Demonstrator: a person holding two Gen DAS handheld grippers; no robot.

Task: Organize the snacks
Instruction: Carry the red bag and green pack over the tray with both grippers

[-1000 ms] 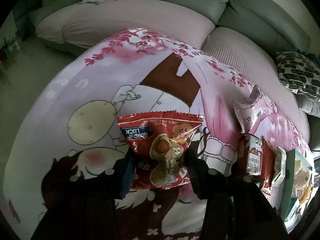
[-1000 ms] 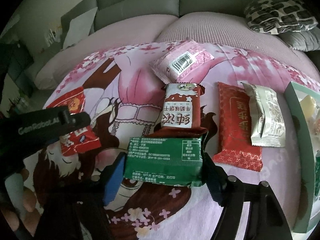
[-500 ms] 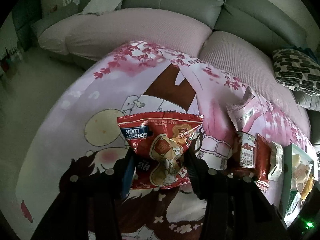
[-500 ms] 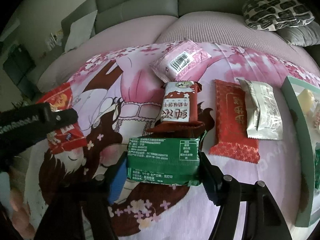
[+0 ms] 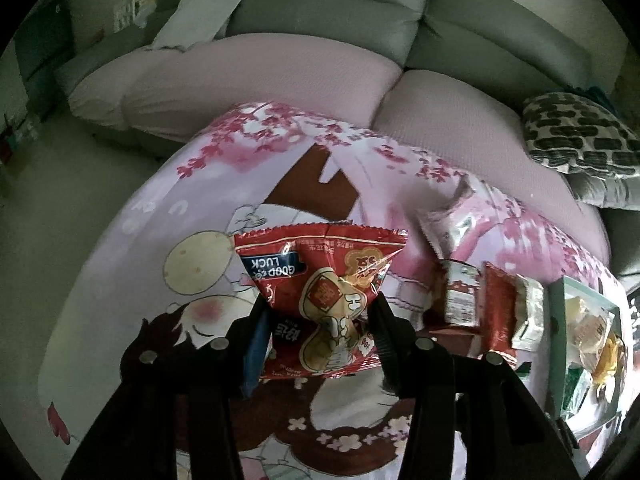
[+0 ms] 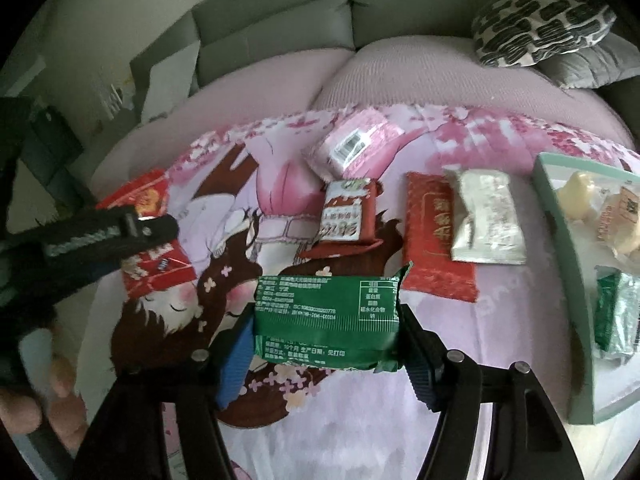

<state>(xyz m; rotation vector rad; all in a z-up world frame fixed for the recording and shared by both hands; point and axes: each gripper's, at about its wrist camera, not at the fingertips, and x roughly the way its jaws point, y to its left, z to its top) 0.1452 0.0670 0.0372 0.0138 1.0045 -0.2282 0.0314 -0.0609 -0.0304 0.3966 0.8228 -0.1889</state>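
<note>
Two snack packets are in the grippers. The left gripper (image 5: 320,320) is clamped on a red snack bag (image 5: 324,300), its pads pinching the crumpled middle of it above the printed cloth (image 5: 160,200). The right gripper (image 6: 326,340) holds a green packet (image 6: 326,316) squeezed between its blue pad and black pad, label side up.

Seen from the right wrist, four packets lie on the cloth beyond the green one: a pink packet (image 6: 354,142) farthest back, a red-and-white packet (image 6: 346,214) just in front of it, a flat red packet (image 6: 432,240) to its right, and a silver packet (image 6: 486,216) overlapping the red one's right edge. At the far right edge sits a pale green tray (image 6: 560,216) holding pale wrapped snacks and another green packet (image 6: 618,316). The left gripper's black body crosses the left of this view, covering part of the red bag, with a person's hand (image 6: 44,392) below it.

The cloth, printed with a cartoon figure and pink blossoms, covers a table. Behind it runs a grey sofa (image 5: 320,20) with pink seat covers and a black-and-white patterned cushion (image 6: 540,24) at the right. The room is dim.
</note>
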